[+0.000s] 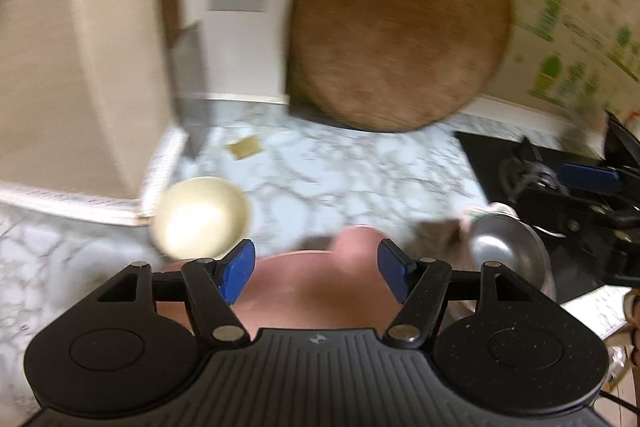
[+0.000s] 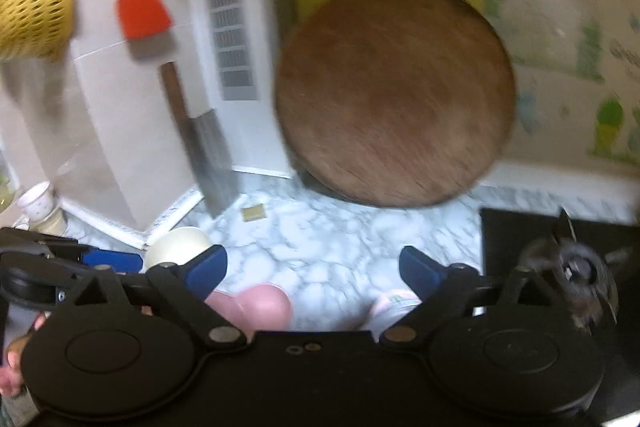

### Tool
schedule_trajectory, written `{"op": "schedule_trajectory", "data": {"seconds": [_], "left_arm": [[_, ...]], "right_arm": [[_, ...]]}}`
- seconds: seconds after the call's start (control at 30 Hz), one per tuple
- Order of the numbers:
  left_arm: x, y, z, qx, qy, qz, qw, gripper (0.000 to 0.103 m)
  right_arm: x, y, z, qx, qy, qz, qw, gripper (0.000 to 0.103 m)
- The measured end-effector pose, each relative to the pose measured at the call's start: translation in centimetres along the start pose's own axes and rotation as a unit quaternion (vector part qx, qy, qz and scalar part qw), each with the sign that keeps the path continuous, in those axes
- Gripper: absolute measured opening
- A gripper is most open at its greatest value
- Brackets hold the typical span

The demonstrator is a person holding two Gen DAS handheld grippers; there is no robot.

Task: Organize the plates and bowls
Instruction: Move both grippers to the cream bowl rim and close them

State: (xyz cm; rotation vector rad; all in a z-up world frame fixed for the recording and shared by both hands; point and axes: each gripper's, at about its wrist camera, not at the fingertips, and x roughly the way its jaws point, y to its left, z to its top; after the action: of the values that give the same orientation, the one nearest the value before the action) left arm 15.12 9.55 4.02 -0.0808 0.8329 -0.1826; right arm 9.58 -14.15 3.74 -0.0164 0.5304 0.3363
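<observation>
The left gripper (image 1: 316, 271) tilts downward with its blue pads (image 1: 238, 271) spread well apart, pressing on nothing. The right gripper (image 2: 314, 271) also angles down, its jaws standing wide and empty. Each gripper shows at the edge of the other's view, side by side.

No text is showing clearly enough to read. Above and to the right of the right gripper (image 2: 313, 273), the wall sticker (image 2: 624, 59) is carrying blurred, illegible lettering.
</observation>
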Motion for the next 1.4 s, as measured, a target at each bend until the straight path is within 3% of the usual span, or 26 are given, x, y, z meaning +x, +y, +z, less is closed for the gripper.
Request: {"op": "schedule_trajectory", "data": {"seconds": [0.13,0.23,0.5,0.77,1.1,1.4], "left_arm": [[-0.3,3.8,0.1,-0.034,-0.003,0.031,0.9989,0.078],[0.1,5.7,0.4,-0.038,-0.003,0.051,0.9980,0.079],[3.2,9.4,1.3,-0.076,0.020,0.096,0.9923,0.079],[7.4,11.7,1.2,-0.115,0.055,0.108,0.9860,0.079],[11.6,12.9,0.5,-0.143,0.077,0.115,0.9800,0.079],[13.7,13.2,0.1,-0.162,0.091,0.116,0.9757,0.078]], "right_arm": [[1.7,1.9,1.1,-0.025,0.012,0.027,0.999,0.096],[3.6,3.3,2.1,-0.029,0.028,0.044,0.998,0.102],[11.6,6.7,4.2,-0.014,0.110,0.059,0.992,0.103],[18.5,8.6,4.2,0.010,0.164,0.051,0.985,0.102],[24.7,9.8,2.8,0.025,0.218,0.038,0.975,0.094],[27.4,9.8,1.6,0.031,0.240,0.023,0.970,0.080]]}}
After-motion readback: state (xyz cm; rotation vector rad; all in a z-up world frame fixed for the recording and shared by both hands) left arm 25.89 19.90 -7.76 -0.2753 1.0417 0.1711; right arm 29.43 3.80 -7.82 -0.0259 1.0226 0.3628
